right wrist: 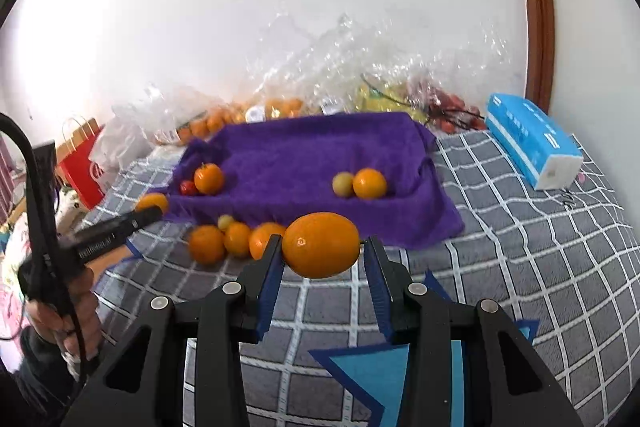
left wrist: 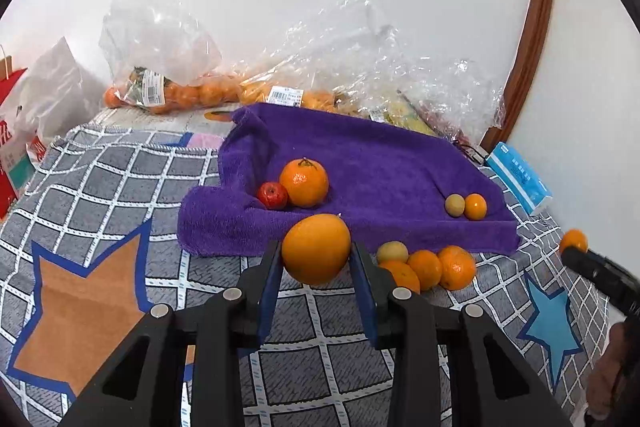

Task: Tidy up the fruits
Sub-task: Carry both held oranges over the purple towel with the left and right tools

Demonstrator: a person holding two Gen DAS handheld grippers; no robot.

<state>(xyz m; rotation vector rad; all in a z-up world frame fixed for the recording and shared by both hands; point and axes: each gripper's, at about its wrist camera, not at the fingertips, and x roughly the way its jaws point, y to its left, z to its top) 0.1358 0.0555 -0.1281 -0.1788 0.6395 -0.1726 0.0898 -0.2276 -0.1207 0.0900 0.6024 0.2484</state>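
My left gripper (left wrist: 316,255) is shut on a large orange (left wrist: 316,249), held above the checked cloth in front of the purple towel (left wrist: 380,163). My right gripper (right wrist: 322,247) is shut on another orange (right wrist: 321,245). On the towel lie a tangerine (left wrist: 304,182) with a small red apple (left wrist: 272,195) at the left, and a pale fruit (left wrist: 455,205) with a small orange (left wrist: 475,206) at the right. A cluster of oranges (left wrist: 430,267) lies on the cloth before the towel, also in the right wrist view (right wrist: 236,241).
Clear plastic bags of fruit (left wrist: 176,91) lie along the white wall behind the towel. A blue tissue pack (right wrist: 534,145) sits at the right. A red paper bag (right wrist: 80,167) stands at the left. The checked cloth (left wrist: 120,187) has star patterns.
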